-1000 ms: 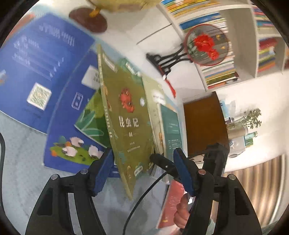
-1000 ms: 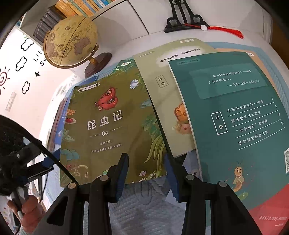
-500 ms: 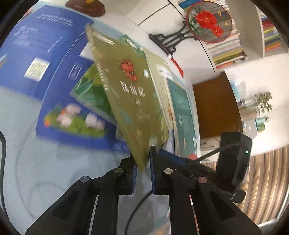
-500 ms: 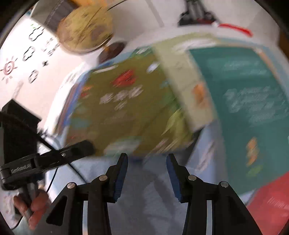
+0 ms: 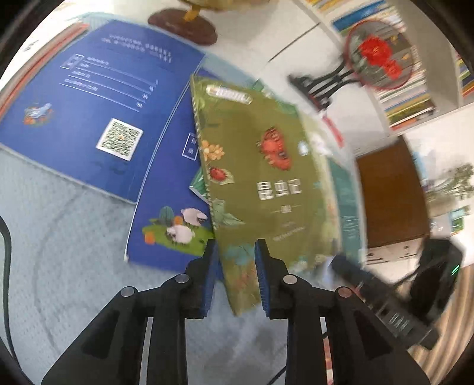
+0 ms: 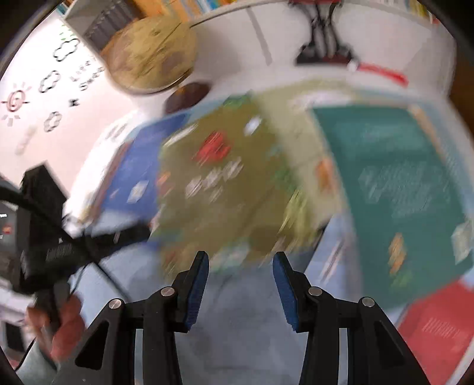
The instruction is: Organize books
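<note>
An olive-green book (image 5: 266, 177) with a red insect on its cover leans up off the pile of books. Its lower corner sits between the jaws of my left gripper (image 5: 235, 257), which are opening, and the pads stand slightly off the cover. The same book (image 6: 225, 189) is blurred in the right wrist view, just beyond my right gripper (image 6: 240, 266). That gripper is open over the pale blue cloth (image 6: 237, 325) with nothing between its fingers. Two blue books (image 5: 97, 97) (image 5: 169, 207) lie left of the green one, and a teal book (image 6: 394, 183) and a red book (image 6: 438, 325) to its right.
A globe (image 6: 151, 56) on a brown base (image 5: 183, 25) and a round red-flowered fan on a black stand (image 5: 376, 56) stand at the back. Behind them is a bookshelf (image 5: 414, 97), and a brown cabinet (image 5: 388, 192) is at the right. A hand (image 6: 56, 325) holds the left gripper.
My left gripper shut on the green book's lower corner, then its jaws parted a little. The book turned to show more of its cover. The right gripper drew back from the book's edge.
</note>
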`<state>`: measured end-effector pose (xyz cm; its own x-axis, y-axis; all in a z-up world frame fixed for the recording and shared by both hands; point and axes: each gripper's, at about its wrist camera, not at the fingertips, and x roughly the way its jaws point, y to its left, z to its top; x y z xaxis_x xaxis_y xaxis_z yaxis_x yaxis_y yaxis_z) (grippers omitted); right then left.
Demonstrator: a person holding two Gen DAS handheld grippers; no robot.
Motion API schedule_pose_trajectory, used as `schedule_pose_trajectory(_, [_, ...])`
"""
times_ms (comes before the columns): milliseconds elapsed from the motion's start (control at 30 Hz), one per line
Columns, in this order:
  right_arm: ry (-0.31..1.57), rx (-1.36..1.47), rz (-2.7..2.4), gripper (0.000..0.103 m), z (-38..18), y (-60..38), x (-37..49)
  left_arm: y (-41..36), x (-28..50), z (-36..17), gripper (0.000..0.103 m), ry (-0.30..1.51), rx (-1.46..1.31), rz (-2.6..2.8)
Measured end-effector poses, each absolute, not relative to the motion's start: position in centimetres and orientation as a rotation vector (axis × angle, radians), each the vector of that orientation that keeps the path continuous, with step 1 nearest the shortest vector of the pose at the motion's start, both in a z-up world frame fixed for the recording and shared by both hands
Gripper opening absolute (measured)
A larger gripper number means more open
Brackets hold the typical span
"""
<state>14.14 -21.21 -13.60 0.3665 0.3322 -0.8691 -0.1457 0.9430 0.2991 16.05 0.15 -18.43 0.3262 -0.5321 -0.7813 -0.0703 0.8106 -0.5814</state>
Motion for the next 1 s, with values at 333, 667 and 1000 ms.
schedule_pose_trajectory(333, [1.178, 0.235, 0.291, 0.042, -15.8, -22.0, 17.2, 1.3, 16.2, -17.6, 0.024, 1.149, -0.747, -0.381])
schedule_pose_trajectory(667, [1.180, 0.357, 0.369, 0.041, -15.8, -24.5, 17.5, -2.0, 18.1, -17.8, 0.012, 1.166, -0.683, -0.400])
schedule_pose_trajectory(1000, [1.192, 0.183, 0.445, 0.041, -15.2, -21.2, 15.7, -1.9, 16.0, -15.1, 0.008, 1.139, -0.694, -0.525])
